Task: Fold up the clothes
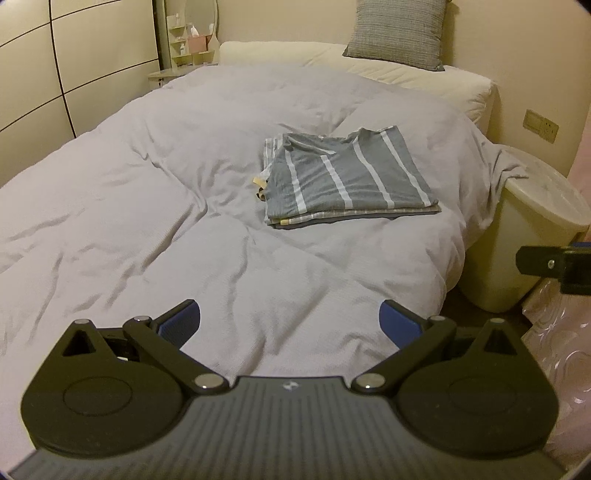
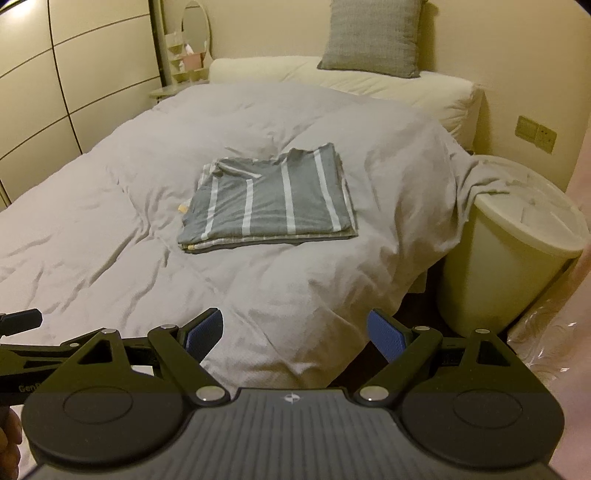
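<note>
holding both tools low over the near end of the bed, i note the left gripper [image 1: 290, 325] spread wide with nothing between its blue pads [image 1: 181, 325], and the right gripper [image 2: 295, 334] likewise wide apart and empty. beneath and just ahead of both sets of fingers lies the rumpled pale duvet [image 1: 147, 192]. well ahead of the fingers, slightly right of the left pair, rests a folded stack of clothes [image 1: 347, 177], grey striped shirt uppermost. farther off, a grey cushion [image 1: 399, 33] leans against the wall.
</note>
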`<state>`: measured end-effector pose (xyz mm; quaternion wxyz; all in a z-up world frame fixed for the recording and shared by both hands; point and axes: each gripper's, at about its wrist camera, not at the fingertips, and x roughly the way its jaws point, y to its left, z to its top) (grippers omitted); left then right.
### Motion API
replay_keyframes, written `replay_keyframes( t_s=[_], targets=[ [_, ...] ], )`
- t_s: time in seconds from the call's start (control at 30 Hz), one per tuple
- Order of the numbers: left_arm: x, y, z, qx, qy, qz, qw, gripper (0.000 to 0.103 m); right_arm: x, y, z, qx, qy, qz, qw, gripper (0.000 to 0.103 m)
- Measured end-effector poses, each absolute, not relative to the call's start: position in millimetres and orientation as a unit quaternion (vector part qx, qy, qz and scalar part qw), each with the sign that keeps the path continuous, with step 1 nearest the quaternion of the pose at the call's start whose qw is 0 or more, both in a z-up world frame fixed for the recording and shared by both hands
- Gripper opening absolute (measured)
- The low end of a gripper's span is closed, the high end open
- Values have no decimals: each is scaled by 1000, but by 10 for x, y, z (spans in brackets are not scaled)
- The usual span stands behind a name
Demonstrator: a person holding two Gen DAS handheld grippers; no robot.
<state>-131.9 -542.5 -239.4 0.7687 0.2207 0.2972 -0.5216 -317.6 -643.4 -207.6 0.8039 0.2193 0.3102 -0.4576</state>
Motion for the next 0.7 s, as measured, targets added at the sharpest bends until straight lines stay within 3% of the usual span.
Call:
replay_keyframes(
  t_s=[0.7],
  targets=[
    [-1496, -5397, -2024, 231, 270, -531, 769, 102, -3370, -6319, -1780, 222, 309, -454, 805, 88]
  ],
)
